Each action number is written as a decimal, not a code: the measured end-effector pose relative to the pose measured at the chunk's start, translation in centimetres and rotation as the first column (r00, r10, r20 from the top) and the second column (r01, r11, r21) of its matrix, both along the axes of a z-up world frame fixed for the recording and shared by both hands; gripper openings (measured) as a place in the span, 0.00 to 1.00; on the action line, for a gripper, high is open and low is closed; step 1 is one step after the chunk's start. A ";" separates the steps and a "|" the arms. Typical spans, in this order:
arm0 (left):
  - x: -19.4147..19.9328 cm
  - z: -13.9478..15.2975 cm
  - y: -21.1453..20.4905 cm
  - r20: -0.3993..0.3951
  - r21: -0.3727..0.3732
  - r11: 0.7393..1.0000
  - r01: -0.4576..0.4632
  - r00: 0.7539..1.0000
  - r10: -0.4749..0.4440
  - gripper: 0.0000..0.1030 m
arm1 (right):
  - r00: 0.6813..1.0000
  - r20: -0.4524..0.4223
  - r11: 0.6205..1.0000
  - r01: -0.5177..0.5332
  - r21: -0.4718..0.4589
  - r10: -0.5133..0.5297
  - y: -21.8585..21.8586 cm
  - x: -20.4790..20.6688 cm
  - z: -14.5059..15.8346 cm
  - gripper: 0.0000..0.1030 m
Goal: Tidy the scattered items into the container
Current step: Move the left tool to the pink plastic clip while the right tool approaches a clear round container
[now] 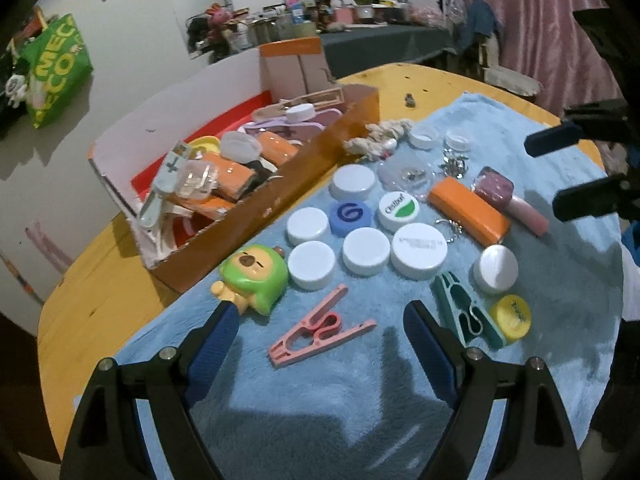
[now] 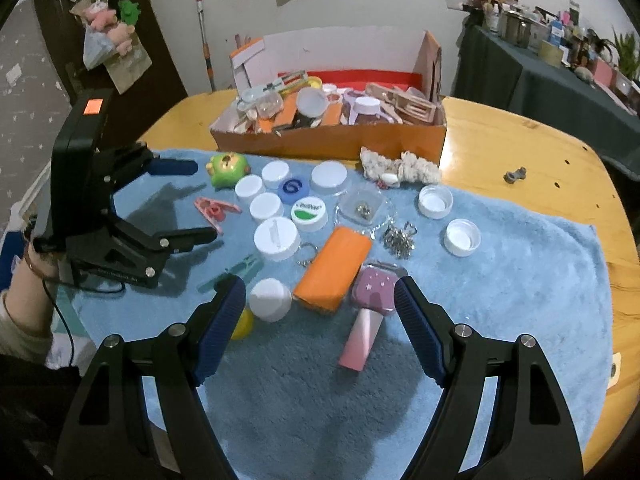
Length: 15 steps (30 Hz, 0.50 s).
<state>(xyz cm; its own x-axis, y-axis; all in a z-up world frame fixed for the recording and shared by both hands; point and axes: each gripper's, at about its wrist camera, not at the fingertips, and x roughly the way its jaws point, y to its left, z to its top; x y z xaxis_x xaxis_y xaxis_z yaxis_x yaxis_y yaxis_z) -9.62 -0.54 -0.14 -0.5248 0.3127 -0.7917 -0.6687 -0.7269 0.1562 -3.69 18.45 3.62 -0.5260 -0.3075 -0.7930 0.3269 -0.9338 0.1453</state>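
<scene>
1. Container: an orange cardboard box (image 2: pixel 328 136) sits on the yellow table (image 2: pixel 520 140), against the far edge of the blue towel (image 2: pixel 520 280). It already holds a jumble of caps, orange blocks and wooden pieces.
2. Scattered items: all lie on the towel in front of the box. A cluster of white caps (image 1: pixel 366 251) surrounds a blue cap (image 1: pixel 351 213) and a green-and-white cap (image 1: pixel 398 209).
3. An orange block (image 2: pixel 334 268) lies just beside a pink-and-purple mushroom-shaped item (image 2: pixel 370 308); a small pile of metal rings (image 2: pixel 400 236) is near the block's far end.
4. A green cartoon figure (image 1: pixel 254 280), a pink clothespin (image 1: pixel 316 328), a teal clothespin (image 1: pixel 468 312) and a yellow cap (image 1: pixel 512 316) lie along the near side in the left wrist view.
5. Left gripper (image 1: pixel 320 320): fingers spread wide, holding nothing, above the pink clothespin.
6. Right gripper (image 2: pixel 320 300): fingers spread wide, holding nothing; the orange block and mushroom item lie between the fingertips, whether touched is hard to judge.
</scene>
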 end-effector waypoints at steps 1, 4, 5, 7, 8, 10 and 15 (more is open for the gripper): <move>-0.1 -0.1 0.0 0.010 0.001 1.000 0.014 1.000 -0.014 0.84 | 1.000 0.001 1.000 0.004 0.001 -0.004 0.2 -0.1 -0.1 0.74; -0.1 -0.4 0.1 0.016 -0.009 0.999 0.050 0.999 -0.050 0.84 | 1.000 0.001 1.000 0.006 0.004 -0.006 1.2 -0.9 -0.2 0.74; -0.1 -0.6 0.2 0.020 -0.025 0.997 0.069 0.997 -0.069 0.84 | 1.000 -0.004 1.000 0.002 0.006 -0.002 1.8 -1.3 -0.2 0.74; -0.1 -0.9 0.3 0.013 -0.051 0.995 0.090 0.996 -0.090 0.84 | 1.000 0.002 1.000 0.004 0.010 -0.004 2.7 -2.1 -0.3 0.74; -0.1 -1.1 0.3 0.014 -0.062 0.993 0.104 0.995 -0.104 0.84 | 1.000 0.005 1.000 0.010 0.021 -0.010 3.3 -2.7 -0.3 0.74; -0.1 -1.2 0.3 0.023 -0.069 0.990 0.127 0.992 -0.125 0.84 | 1.000 -0.005 0.999 0.014 0.044 -0.014 3.9 -3.5 -0.4 0.74; -0.4 -1.6 0.2 0.034 -0.067 0.983 0.170 0.985 -0.168 0.84 | 1.000 0.003 0.997 0.019 0.072 -0.019 5.5 -5.6 -1.3 0.74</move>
